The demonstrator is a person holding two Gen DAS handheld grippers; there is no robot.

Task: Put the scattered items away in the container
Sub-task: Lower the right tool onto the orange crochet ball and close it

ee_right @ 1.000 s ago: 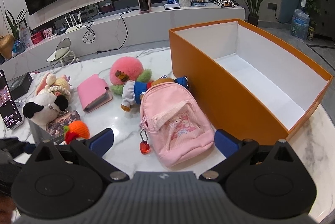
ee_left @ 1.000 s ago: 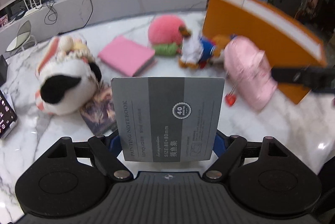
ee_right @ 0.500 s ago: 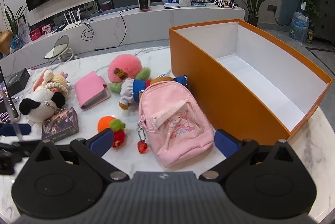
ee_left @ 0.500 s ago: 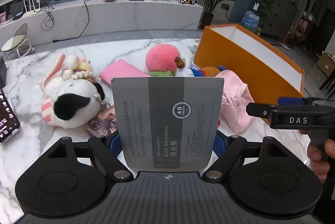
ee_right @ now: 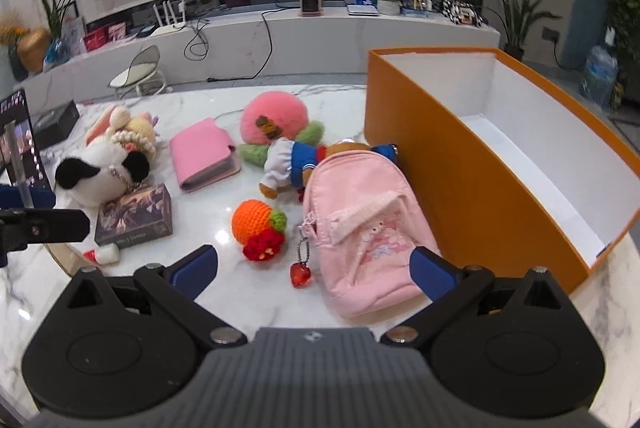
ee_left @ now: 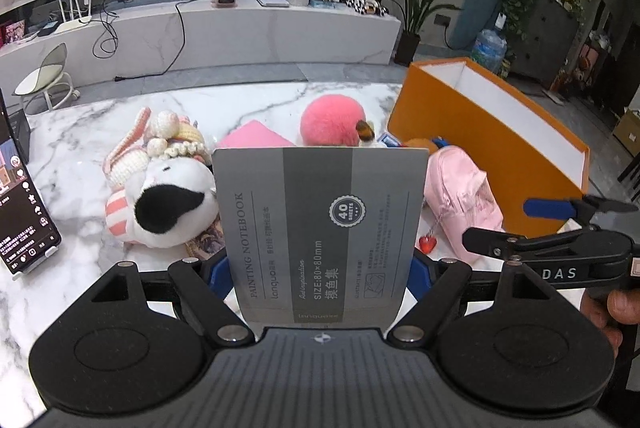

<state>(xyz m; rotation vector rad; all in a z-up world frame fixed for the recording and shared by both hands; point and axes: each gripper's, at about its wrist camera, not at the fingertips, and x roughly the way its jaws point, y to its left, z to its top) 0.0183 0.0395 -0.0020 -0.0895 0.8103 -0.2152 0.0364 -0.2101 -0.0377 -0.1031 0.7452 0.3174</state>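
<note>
- My left gripper is clamped on a grey notebook; the notebook stands upright between the blue pads, above the marble table.
- My right gripper has its fingers wide apart and holds nothing; it hovers over the near end of the pink backpack.
- The orange box is the landmark. It stands open with a white, bare interior.
- Pink backpack: just beside the box's long side wall, with a red heart charm hanging from its zip.
- Dressed teddy bear: near the box's corner, partly under the backpack.
- Pink plush ball: beyond the bear.
- Pink wallet, crocheted orange, dark card box and black-and-white plush dog: progressively farther from the box, all lying on the table.
</note>
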